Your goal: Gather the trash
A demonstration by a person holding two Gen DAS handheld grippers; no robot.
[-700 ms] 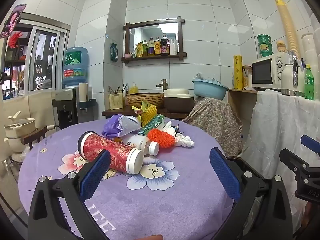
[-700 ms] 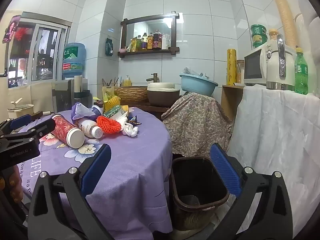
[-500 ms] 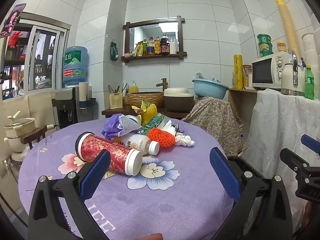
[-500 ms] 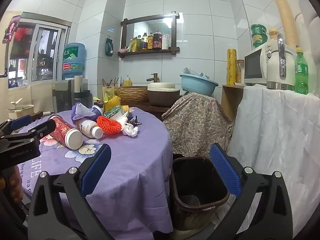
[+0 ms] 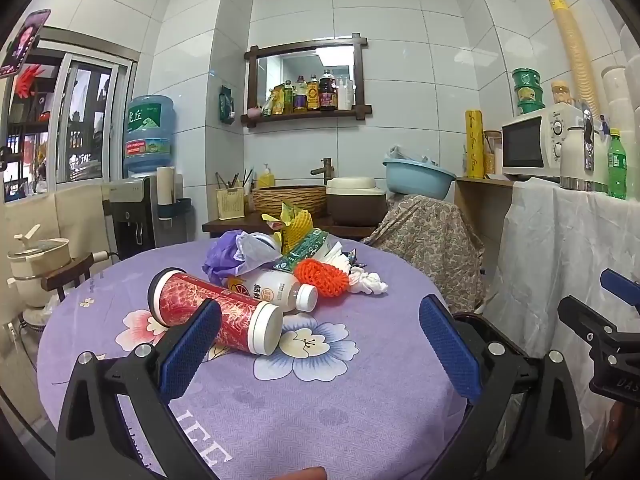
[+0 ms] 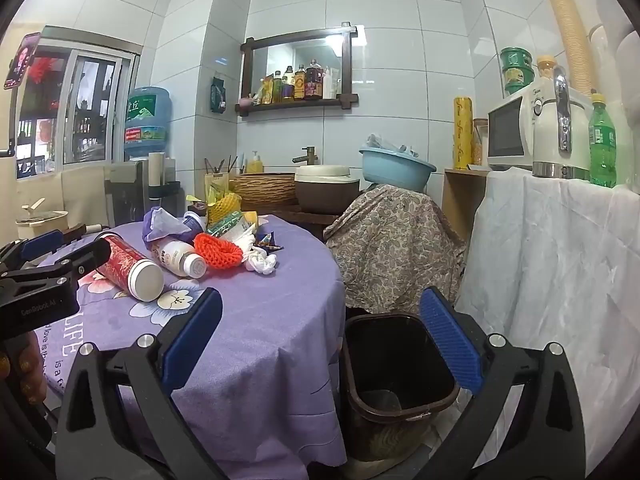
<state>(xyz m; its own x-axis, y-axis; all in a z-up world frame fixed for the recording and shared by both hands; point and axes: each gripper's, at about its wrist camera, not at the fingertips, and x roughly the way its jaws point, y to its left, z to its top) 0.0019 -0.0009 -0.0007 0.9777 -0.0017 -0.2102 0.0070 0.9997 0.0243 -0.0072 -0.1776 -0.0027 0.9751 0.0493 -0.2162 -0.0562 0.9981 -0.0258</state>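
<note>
Purple tablecloth [image 5: 328,392]: red canister [image 5: 216,316] fronts trash pile [image 5: 296,260]; bin [image 6: 396,380] beside.

The tablecloth [image 5: 320,408] is matt woven cloth with a fine ribbed weave; the red can [image 5: 214,318] is glossy with smooth white plastic caps; the orange net [image 5: 322,278] is rough foam mesh. The bin [image 6: 394,384] is smooth dark plastic — faintly shiny; the pads [image 6: 450,338] are ribbed blue rubber; the wall tiles [image 5: 400,52] are glossy.
</note>
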